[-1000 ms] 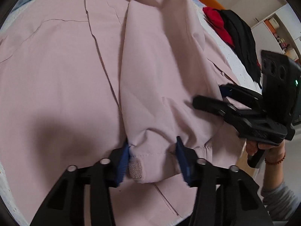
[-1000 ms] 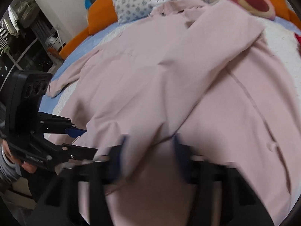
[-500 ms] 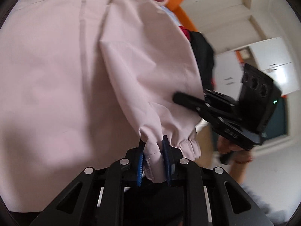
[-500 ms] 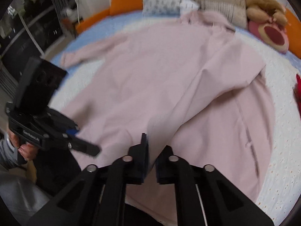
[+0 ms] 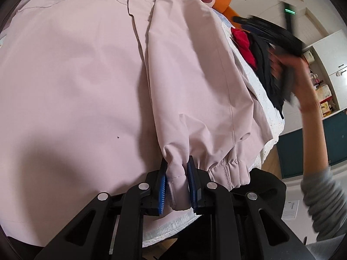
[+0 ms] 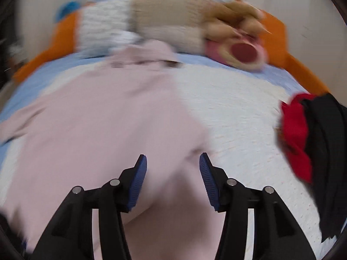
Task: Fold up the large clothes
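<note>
A large pale pink jacket (image 5: pixel 71 82) lies spread on the bed. Its sleeve (image 5: pixel 195 82) is folded across the body. My left gripper (image 5: pixel 177 169) is shut on the sleeve's gathered cuff (image 5: pixel 216 169) at the near edge. The right gripper (image 5: pixel 271 34) shows blurred at the upper right of the left wrist view, held in a hand above the bed. In the right wrist view my right gripper (image 6: pixel 173 162) hangs over the jacket (image 6: pixel 97 130); its jaws are opening and nothing is between them.
A white bedspread (image 6: pixel 238 119) covers the bed. A red and black pile of clothes (image 6: pixel 308 134) lies at the right edge. Pillows (image 6: pixel 102 26) and a plush toy (image 6: pixel 236 43) sit at the head, with an orange bed frame (image 6: pixel 282 30). Cabinets (image 5: pixel 325 65) stand beyond the bed.
My right gripper let go of the pink cloth, opened and swung up and away toward the right side of the bed. The left gripper closed on the cuff and pulled it across.
</note>
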Demonstrator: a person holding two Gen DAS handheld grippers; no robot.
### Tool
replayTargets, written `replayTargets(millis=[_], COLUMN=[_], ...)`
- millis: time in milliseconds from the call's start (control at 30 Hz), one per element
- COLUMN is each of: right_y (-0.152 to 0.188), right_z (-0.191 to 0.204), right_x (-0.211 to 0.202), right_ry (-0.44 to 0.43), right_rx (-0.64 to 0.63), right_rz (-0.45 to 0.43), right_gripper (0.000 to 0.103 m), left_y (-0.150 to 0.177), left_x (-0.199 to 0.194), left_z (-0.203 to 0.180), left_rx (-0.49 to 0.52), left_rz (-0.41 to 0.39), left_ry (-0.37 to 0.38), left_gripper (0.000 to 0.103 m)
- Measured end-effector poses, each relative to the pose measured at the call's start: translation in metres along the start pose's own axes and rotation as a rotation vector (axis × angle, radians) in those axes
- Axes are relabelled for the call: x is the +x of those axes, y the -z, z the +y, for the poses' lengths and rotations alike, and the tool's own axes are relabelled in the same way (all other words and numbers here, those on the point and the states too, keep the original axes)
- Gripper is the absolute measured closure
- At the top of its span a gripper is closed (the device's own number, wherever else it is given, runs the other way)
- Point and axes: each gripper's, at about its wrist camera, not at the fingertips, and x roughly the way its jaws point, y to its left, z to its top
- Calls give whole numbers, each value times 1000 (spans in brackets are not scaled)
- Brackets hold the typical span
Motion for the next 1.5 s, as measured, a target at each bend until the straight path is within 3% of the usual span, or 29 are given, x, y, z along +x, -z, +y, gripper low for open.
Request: replayTargets(millis=[100, 133, 167, 233, 333, 433, 567, 633, 700, 733, 800, 900, 1000, 1133, 1233, 1300, 1433, 1500], right_y=[-13, -14, -14, -13, -10, -5, 10, 10, 9, 8, 9, 10, 22, 46, 70, 83, 105, 114], right_z=[-26, -28, -30, -30, -41, -51, -48, -39, -31, -28, -29, -20, 7, 48, 75, 84, 87, 83], right_x=[51, 61, 72, 77, 62, 57, 79, 81, 79, 74, 58, 25, -9, -39, -41, -35, -11, 0], right_ry=[-60, -103, -177, -182, -125, -71, -27, 3, 50, 74, 73, 61, 24, -79, -120, -127, -72, -36], right_rx=[123, 144, 160, 148, 116, 73, 42, 0, -49, -68, -73, -99, -179, -277, -355, -380, -413, -418], right_rz=[69, 76, 83, 85, 27, -3, 10, -11, -13, -19, -59, -110, -155, -159, -122, -86, -4, 30], right_gripper=[56, 71, 94, 100, 101, 101, 100, 96, 80, 61, 46, 48, 48, 74, 77, 79, 81, 81], left_y=[7, 9, 11, 9, 0, -6, -6, -5, -8, -8, -7, -4, -4, -8, -13, -15, -3, 0], left_x=[3, 8, 7, 3, -8, -15, 6, 5, 0, -2, -13, -45, -69, -54, -10, 20, 49, 53], left_z=[-6, -12, -14, -9, -4, -10, -4, -4, -7, -12, -20, -38, -65, -103, -113, -109, -99, -93], left_rx=[-7, -10, -12, -17, 2, 57, 69, 70, 78, 89, 122, 174, 255, 420, 489, 471, 415, 389], left_rz=[-2, -1, 1, 5, -13, -39, 12, 8, 17, 15, -3, -79, -157, -184, -133, -55, 56, 64], left_ry=[-1, 3, 9, 26, 25, -40, -127, -129, -144, -162, -207, -236, -222, -176, -156, -121, -35, -16], left_gripper=[81, 81, 81, 82, 85, 86, 86, 84, 75, 66, 56, 44, 43, 43, 47, 55, 56, 56])
